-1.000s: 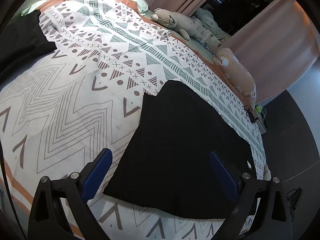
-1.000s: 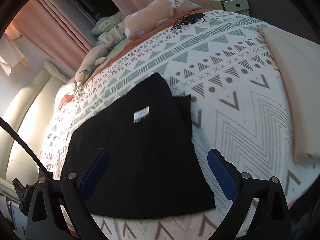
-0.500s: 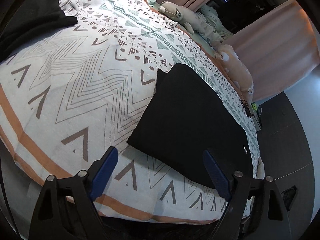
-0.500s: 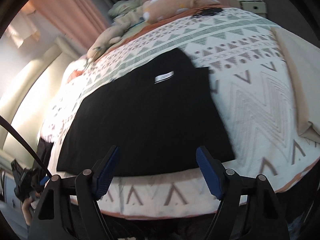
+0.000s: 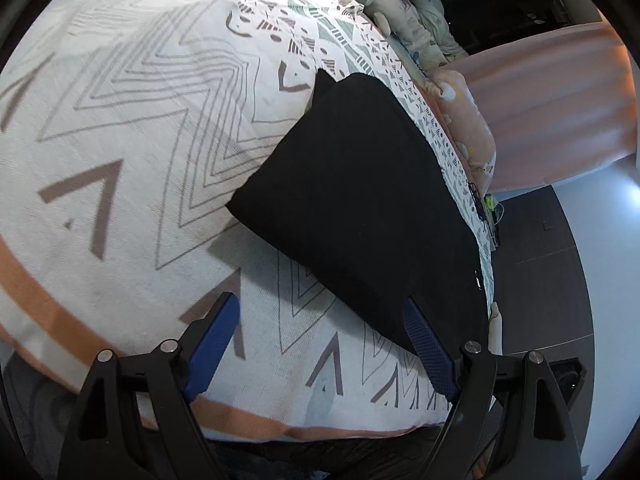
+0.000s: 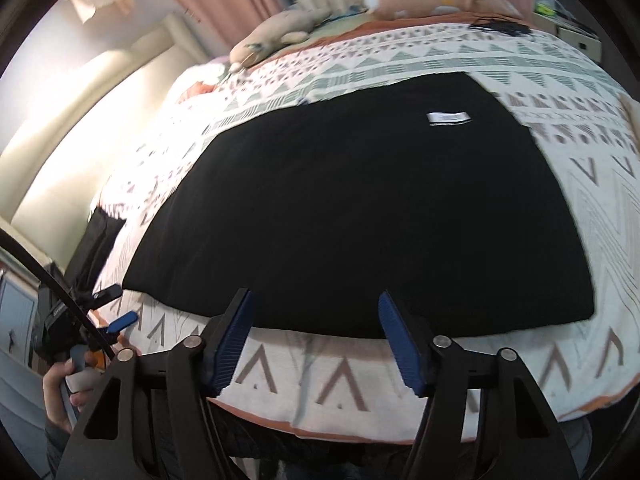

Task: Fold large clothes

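On a patterned bedspread (image 6: 460, 54), a black garment (image 6: 360, 208) is seen lying flat, already folded into a broad rectangle, its near hem close to the bed's edge. The right gripper (image 6: 314, 334) is held just short of that hem, its jaws apart and lately closing, with nothing yet between them; the left gripper (image 5: 320, 340) is held wide open by the garment's near corner (image 5: 240, 200), empty. The cloth is judged soft, light and limp, best taken at the hem or corners. A small white label (image 6: 448, 118) is shown, its writing too blurred to be read.
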